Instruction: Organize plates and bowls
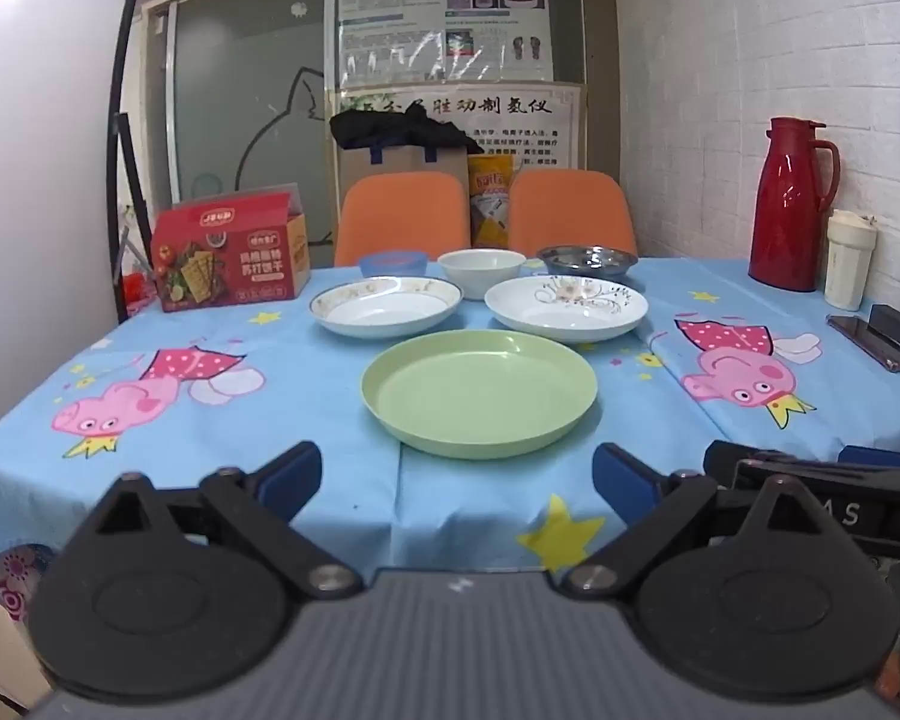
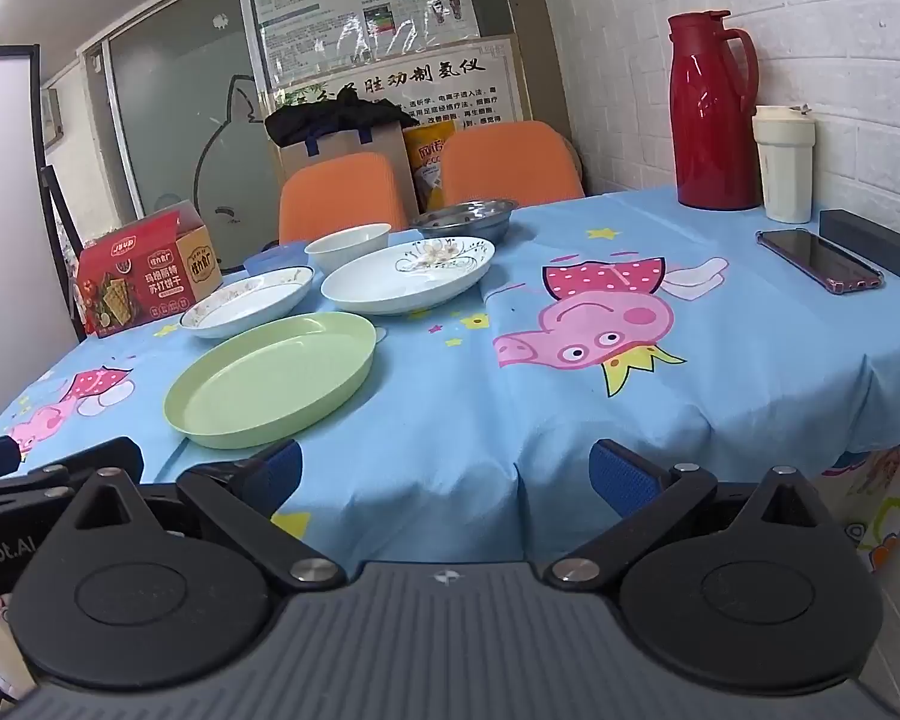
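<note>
A green plate [image 1: 479, 390] [image 2: 273, 377] lies nearest on the blue tablecloth. Behind it lie a gold-rimmed white plate [image 1: 386, 306] [image 2: 247, 302] on the left and a flower-patterned white plate [image 1: 566, 306] [image 2: 408, 276] on the right. Further back stand a white bowl [image 1: 481, 272] [image 2: 348, 246], a steel bowl [image 1: 587, 260] [image 2: 465, 218] and a blue lidded container [image 1: 392, 263]. My left gripper [image 1: 457, 483] is open and empty in front of the green plate. My right gripper [image 2: 445, 474] is open and empty at the table's near edge, right of that plate.
A red cracker box [image 1: 231, 252] [image 2: 147, 267] stands at the back left. A red thermos [image 2: 714, 111], a cream cup [image 2: 784, 163], a phone [image 2: 822, 258] and a black box [image 2: 873, 242] are at the right by the wall. Two orange chairs [image 1: 402, 216] stand behind the table.
</note>
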`<state>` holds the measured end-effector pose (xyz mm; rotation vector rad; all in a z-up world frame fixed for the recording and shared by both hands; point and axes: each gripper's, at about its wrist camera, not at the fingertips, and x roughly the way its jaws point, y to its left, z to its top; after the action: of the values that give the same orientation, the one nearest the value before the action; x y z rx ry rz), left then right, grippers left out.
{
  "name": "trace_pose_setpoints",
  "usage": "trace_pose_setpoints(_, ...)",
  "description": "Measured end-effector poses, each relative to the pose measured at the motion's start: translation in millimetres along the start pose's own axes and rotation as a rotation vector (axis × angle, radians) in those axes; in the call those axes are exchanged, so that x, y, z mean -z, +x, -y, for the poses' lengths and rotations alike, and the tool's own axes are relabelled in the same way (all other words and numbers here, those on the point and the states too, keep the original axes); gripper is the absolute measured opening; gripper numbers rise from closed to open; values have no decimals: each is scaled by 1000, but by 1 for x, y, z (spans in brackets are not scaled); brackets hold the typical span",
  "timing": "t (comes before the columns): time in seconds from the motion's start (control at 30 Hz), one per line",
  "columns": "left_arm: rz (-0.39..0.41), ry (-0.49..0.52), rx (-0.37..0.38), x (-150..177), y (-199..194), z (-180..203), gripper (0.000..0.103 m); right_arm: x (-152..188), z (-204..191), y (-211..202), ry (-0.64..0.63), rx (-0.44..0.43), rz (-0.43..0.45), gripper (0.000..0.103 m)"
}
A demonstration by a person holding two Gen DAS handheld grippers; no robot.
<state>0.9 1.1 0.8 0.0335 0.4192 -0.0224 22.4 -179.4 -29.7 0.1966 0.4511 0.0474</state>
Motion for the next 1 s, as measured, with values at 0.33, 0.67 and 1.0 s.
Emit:
trace_pose_setpoints(0.33,12,15,-4,3,1,0,95,0,-3,4,-4,4,-18,103)
trace_pose_setpoints(0.67,11,14,2,3,2,2,95,2,1,2,13,-6,-16,103)
trace_pose_setpoints(1.0,19,15,8,4,1,2,95,5,-1,4,10,-11,-21,103)
